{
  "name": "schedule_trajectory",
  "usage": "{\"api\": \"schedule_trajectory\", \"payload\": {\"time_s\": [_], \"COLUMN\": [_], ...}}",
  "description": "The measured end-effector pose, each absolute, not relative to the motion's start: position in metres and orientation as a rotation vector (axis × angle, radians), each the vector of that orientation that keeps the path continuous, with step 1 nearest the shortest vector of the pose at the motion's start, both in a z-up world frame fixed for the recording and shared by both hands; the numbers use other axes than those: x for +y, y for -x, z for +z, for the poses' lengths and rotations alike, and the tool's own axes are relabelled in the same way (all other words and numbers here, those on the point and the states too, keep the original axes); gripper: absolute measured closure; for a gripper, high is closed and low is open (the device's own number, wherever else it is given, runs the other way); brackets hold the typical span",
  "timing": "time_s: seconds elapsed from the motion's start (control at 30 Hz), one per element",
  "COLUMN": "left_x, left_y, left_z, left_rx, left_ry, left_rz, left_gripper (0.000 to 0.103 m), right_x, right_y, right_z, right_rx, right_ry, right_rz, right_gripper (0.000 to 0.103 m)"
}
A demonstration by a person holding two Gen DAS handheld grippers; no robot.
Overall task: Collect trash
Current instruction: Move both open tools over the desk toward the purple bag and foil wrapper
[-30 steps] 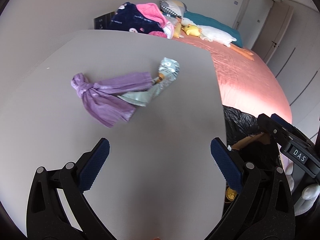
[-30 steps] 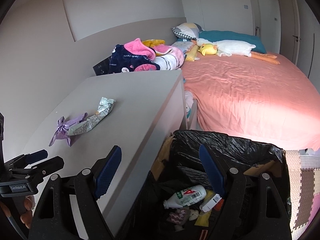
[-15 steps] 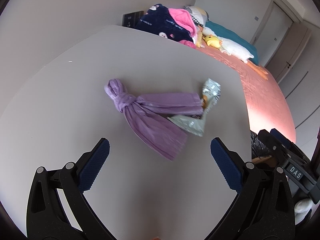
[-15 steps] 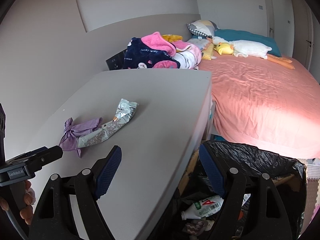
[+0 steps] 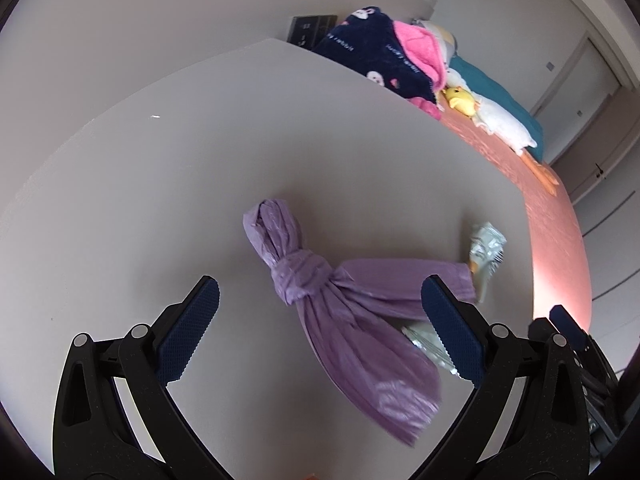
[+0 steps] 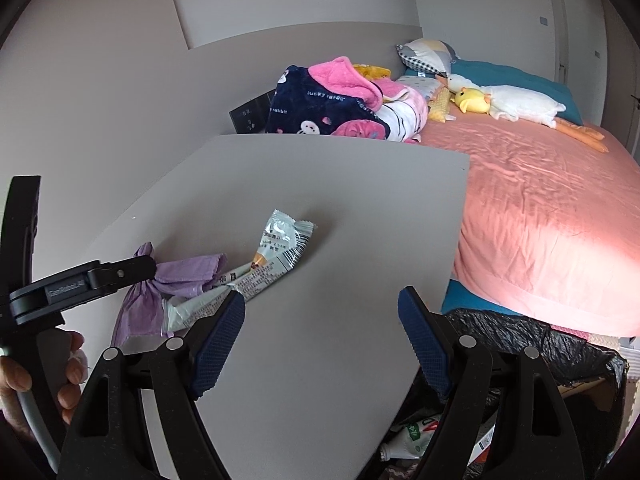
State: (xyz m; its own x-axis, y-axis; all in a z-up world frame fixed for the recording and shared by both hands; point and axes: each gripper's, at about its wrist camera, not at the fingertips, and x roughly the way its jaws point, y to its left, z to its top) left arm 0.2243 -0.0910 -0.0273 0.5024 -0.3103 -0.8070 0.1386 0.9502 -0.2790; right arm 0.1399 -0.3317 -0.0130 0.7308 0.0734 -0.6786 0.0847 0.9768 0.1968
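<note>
A knotted purple plastic bag (image 5: 352, 332) lies on the grey tabletop (image 5: 160, 200), partly over a silver snack wrapper (image 5: 486, 248). My left gripper (image 5: 320, 292) hangs open just above the bag; its knot sits between the jaws, and the pads do not touch it. In the right wrist view, the wrapper (image 6: 280, 248) and the bag (image 6: 184, 276) lie ahead and to the left of my right gripper (image 6: 322, 302). That gripper is open and empty over the tabletop (image 6: 320, 200). One of the left gripper's fingers (image 6: 120, 274) reaches over the bag there.
A bin lined with a black bag (image 6: 540, 344) stands below the table's right edge, with a plastic bottle (image 6: 412, 436) inside. A pink bed (image 6: 540, 220) with blankets and plush toys lies beyond. A hand (image 6: 16, 376) holds the left gripper's handle.
The left gripper moved in over the purple bag, which now lies between its jaws. The right gripper swung left, from above the bin to above the table. Both stayed open.
</note>
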Motion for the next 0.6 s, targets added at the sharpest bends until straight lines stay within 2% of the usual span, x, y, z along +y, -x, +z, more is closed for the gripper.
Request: {"api": "schedule_trajectory", "payload": {"time_s": [0.17, 0.37, 0.5, 0.57, 0.6], "left_x": [-0.093, -0.098, -0.106, -0.108, -0.108], "left_y": [-0.231, -0.236, -0.235, -0.233, -0.232], "left_z": [-0.033, -0.035, -0.036, -0.037, -0.037], "left_rx": [1.027, 1.036, 1.008, 0.993, 0.986], "left_ry": [0.179, 0.118, 0.014, -0.034, -0.053], "left_rz": [-0.237, -0.195, -0.174, -0.158, -0.147], "left_gripper": [0.007, 0.019, 0.037, 0.044, 0.052], "right_x": [-0.327, -0.324, -0.322, -0.319, -0.318], "right_y": [-0.151, -0.162, -0.170, -0.175, -0.178], "right_z": [-0.014, -0.019, -0.023, -0.024, -0.025], "right_rx": [0.760, 0.773, 0.788, 0.797, 0.803], "right_ry": [-0.236, -0.267, -0.289, -0.297, -0.301], "right_rz": [0.002, 0.001, -0.001, -0.004, -0.008], "right_gripper": [0.023, 0.023, 0.023, 0.028, 0.029]}}
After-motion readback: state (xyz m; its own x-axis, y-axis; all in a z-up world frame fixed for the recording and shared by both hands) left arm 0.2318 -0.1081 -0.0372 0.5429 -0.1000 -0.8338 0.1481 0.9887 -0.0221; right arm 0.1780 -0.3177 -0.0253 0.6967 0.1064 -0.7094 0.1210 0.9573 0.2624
